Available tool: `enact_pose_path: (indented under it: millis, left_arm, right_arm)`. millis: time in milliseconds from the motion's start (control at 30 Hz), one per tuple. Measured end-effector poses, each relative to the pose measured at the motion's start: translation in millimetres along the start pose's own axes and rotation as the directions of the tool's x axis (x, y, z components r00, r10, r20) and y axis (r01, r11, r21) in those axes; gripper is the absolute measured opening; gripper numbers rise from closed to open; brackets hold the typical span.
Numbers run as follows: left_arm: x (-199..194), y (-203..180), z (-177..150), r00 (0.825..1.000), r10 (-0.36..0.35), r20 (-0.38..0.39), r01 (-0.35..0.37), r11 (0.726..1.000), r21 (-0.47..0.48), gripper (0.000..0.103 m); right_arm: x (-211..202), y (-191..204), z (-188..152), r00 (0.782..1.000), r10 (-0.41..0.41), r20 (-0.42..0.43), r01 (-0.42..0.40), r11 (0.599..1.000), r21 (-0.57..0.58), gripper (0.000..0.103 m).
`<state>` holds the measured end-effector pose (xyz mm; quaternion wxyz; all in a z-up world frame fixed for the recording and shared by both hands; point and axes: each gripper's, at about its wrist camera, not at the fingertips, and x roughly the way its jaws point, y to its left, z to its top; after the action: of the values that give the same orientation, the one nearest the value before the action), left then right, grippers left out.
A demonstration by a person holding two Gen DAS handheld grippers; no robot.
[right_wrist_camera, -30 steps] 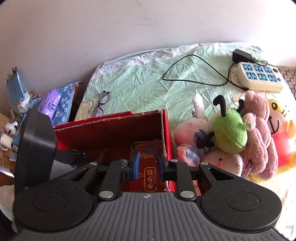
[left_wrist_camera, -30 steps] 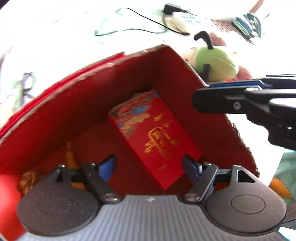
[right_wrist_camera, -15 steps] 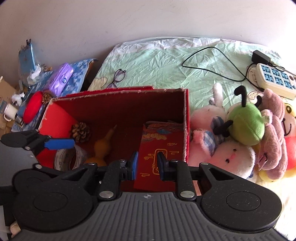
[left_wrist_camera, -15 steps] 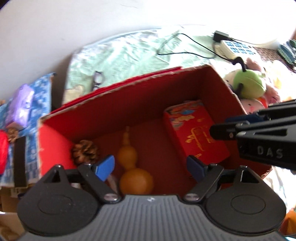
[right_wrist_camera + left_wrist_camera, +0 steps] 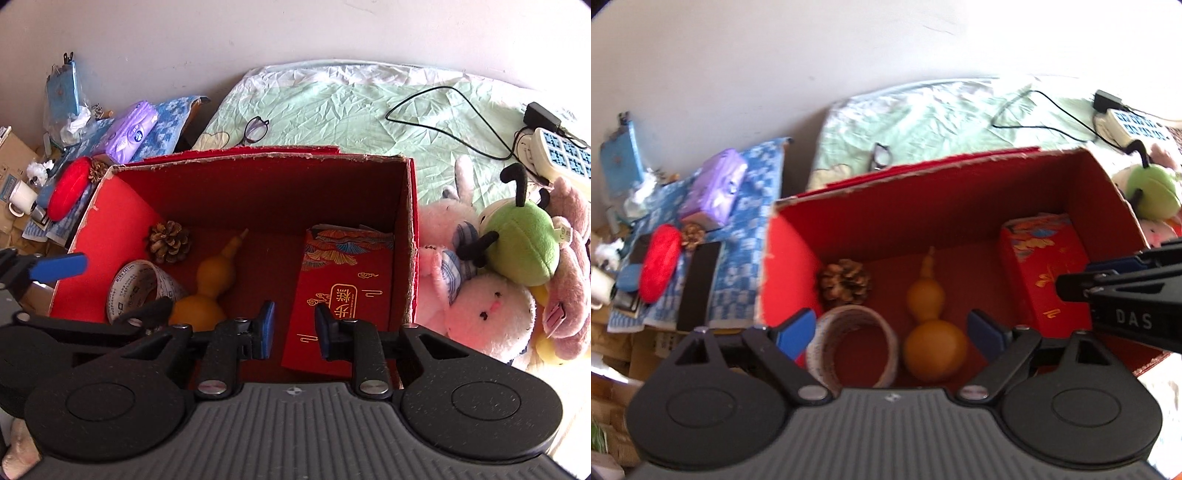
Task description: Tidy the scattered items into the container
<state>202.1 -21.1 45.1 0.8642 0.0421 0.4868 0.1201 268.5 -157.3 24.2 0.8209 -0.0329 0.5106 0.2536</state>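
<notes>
1. While the left gripper widens, empty, above the red box, the right gripper opens slightly, holding nothing.
2. Inside lie a tape roll, a hard, smooth gourd best pinched at its waist, a brittle pine cone and light red envelopes.
3. Beyond, a second pine cone, probably light, waits outside.

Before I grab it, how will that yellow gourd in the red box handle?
The gourd lies on its side, rounded, so it probably rolls if nudged. Its smooth skin may slip between fingers. The thin neck looks breakable.
</notes>
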Motion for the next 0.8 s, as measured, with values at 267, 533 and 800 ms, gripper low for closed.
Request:
enact_pose_path:
  millis: [267, 533, 800]
  left_arm:
    - [-25.3, 10.7, -9.5, 0.996, 0.077, 0.044, -0.074, 0.995, -0.066, 0.093]
    - [-61.7, 27.6, -37.7, 0.99, 0.109, 0.088, -0.092, 0.98, -0.177, 0.093]
    - [-80.1, 39.7, -92.2, 0.998, 0.011, 0.07, 0.008, 0.962, -0.272, 0.093]
  right_arm:
    - [-25.4, 5.8, -12.5, 0.998, 0.028, 0.058, -0.028, 1.0, -0.005, 0.028]
    - [-58.0, 9.9, -29.8, 0.992, 0.071, 0.108, -0.068, 0.997, -0.039, 0.031]
    - [-74.7, 12.8, -57.1, 0.98, 0.165, 0.109, -0.158, 0.985, -0.075, 0.031]
